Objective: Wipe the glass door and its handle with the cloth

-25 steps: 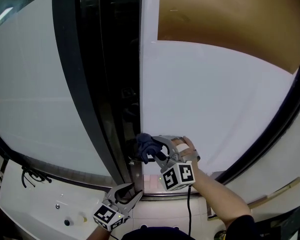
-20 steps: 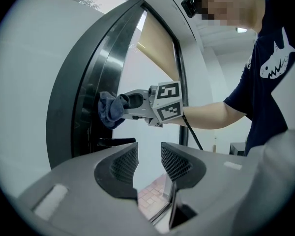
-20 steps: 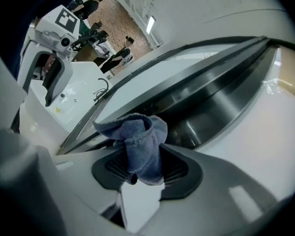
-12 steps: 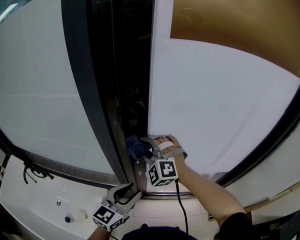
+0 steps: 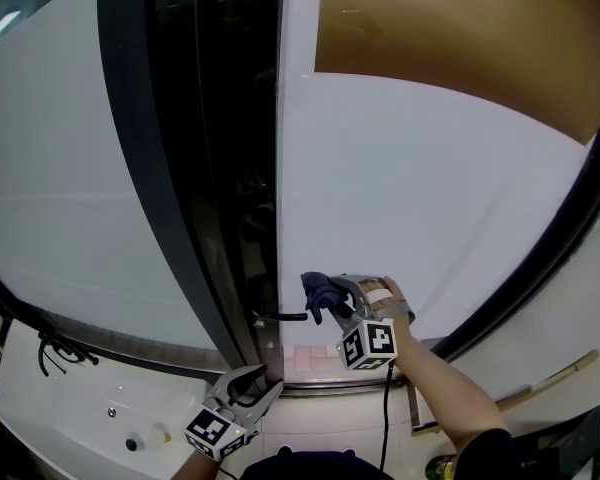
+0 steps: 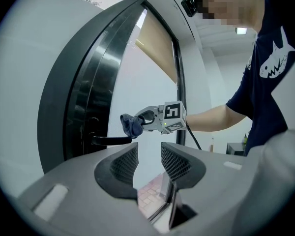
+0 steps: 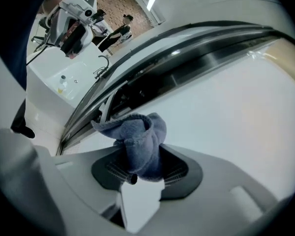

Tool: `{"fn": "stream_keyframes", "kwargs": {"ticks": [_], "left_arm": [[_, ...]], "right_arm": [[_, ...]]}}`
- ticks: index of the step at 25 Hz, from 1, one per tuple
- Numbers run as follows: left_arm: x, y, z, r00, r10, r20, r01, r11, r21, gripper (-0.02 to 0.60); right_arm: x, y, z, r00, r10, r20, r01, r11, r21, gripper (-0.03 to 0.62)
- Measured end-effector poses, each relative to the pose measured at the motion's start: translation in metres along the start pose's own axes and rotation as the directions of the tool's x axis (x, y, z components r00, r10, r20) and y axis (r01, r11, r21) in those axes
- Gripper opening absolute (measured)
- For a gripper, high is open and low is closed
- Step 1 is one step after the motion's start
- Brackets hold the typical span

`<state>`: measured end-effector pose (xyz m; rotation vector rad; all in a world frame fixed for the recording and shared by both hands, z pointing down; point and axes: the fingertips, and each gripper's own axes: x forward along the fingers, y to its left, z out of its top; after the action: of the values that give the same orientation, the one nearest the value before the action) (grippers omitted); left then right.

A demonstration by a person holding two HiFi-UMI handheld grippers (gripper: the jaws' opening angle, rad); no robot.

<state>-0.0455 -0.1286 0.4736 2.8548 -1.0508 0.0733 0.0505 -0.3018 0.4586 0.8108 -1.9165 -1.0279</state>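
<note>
The glass door [image 5: 430,208] is a frosted white pane beside a dark frame [image 5: 170,168]. Its black lever handle [image 5: 280,317] sticks out low on the door's edge and shows bare. My right gripper [image 5: 332,298] is shut on a bunched blue cloth [image 5: 318,290], held just right of the handle, close to the glass. In the right gripper view the cloth [image 7: 137,141] bulges out between the jaws. My left gripper [image 5: 245,393] hangs low below the handle, open and holding nothing. The left gripper view shows the handle [image 6: 110,140] and the cloth [image 6: 132,125] ahead of it.
A white counter [image 5: 80,408] with a dark cable [image 5: 55,353] lies at the lower left. A tan blind [image 5: 460,38] covers the upper part of the pane. Pale floor tiles [image 5: 305,363] show at the door's foot. A light stick [image 5: 540,393] leans at the lower right.
My right gripper has carried the cloth to the right, off the handle, which now shows uncovered. The left gripper has stayed in place.
</note>
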Motion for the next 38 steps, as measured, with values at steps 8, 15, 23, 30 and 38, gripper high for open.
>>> {"fn": "stream_keyframes", "kwargs": {"ticks": [8, 15, 23, 30, 38], "left_arm": [[0.009, -0.005, 0.008, 1.000, -0.026, 0.006, 0.026, 1.000, 0.008, 0.141], [0.008, -0.008, 0.005, 1.000, -0.031, 0.004, 0.031, 0.999, 0.015, 0.141], [0.000, -0.006, 0.000, 1.000, -0.019, -0.004, 0.019, 1.000, 0.006, 0.141], [-0.010, -0.003, 0.000, 1.000, 0.008, 0.005, -0.008, 1.000, 0.001, 0.141], [-0.023, 0.009, -0.005, 0.999, 0.043, 0.009, -0.043, 0.999, -0.017, 0.141]], "right_arm": [[-0.051, -0.019, -0.101, 0.983, -0.059, -0.171, 0.071, 0.996, 0.062, 0.152], [-0.082, -0.035, -0.150, 0.958, -0.100, -0.270, 0.135, 0.984, 0.114, 0.153], [-0.075, -0.041, -0.060, 0.999, -0.031, -0.029, 0.040, 0.930, 0.366, 0.153], [-0.024, -0.027, 0.069, 0.969, 0.071, 0.235, -0.177, 0.865, 0.470, 0.152], [0.030, -0.015, 0.117, 0.970, 0.085, 0.230, -0.193, 0.843, 0.502, 0.149]]}}
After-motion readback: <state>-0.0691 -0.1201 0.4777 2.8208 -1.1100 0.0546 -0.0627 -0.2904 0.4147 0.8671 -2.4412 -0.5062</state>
